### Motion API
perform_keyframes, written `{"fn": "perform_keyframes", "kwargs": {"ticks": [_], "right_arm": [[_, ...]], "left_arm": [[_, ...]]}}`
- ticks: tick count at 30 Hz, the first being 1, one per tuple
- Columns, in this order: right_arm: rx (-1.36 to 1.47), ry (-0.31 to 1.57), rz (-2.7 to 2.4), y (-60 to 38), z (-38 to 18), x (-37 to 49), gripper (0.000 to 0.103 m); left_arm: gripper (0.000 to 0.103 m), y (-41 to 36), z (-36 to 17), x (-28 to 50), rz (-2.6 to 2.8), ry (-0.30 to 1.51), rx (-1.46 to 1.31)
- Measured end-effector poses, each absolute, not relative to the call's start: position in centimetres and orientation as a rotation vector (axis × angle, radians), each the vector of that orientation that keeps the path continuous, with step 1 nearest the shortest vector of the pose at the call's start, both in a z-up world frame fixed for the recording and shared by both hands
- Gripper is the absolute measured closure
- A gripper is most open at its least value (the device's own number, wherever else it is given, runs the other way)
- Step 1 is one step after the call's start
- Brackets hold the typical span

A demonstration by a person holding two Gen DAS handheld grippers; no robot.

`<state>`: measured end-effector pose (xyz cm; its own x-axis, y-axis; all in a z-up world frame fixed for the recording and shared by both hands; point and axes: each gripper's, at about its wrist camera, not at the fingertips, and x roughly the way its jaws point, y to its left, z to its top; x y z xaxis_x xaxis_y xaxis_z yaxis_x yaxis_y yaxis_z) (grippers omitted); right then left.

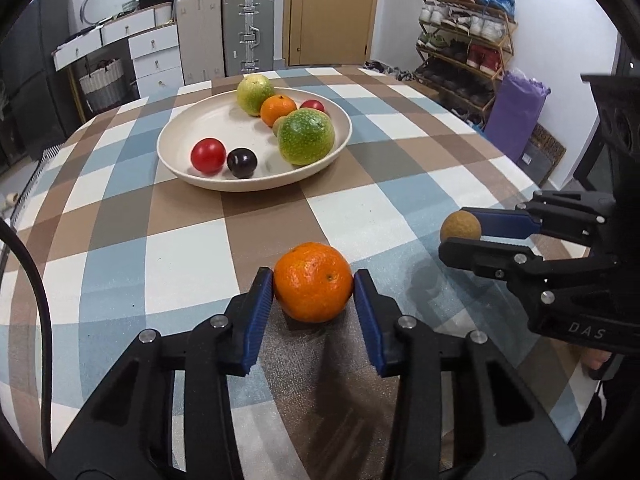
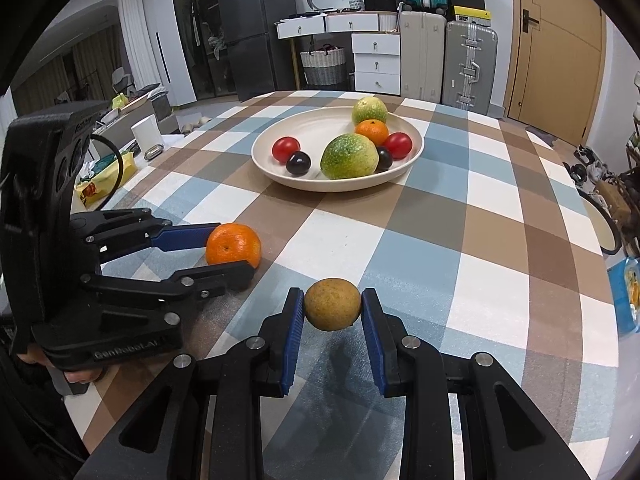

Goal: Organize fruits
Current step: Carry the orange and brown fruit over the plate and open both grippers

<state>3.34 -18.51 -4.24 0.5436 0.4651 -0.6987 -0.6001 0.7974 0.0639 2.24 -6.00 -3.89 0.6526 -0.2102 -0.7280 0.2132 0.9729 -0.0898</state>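
orange mandarin [image 1: 313, 281] in left tongs [image 1: 313, 285], seven fruits in bowl [image 1: 188, 124].

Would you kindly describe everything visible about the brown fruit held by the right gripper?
The brown fruit is small, roundish and slightly oval, with dull tan-yellow, finely speckled skin that looks rough. The right gripper pinches it between its blue ribbed pads, one on each side. It appears lifted, casting a shadow on the checked tablecloth below. It sits apart from the cream bowl farther back. The left wrist view shows it too.
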Motion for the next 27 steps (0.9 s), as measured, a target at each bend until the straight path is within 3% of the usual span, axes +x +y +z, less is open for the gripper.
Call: {"fn": "perform_keyframes", "kwargs": {"ticks": [27], "right_arm": [[-0.091,0.660,0.685,-19.0,-1.0,5.4,0.073]], "left_arm": [[0.065,-1.2,-0.9,3.4,-0.125,0.711,-0.091]]}}
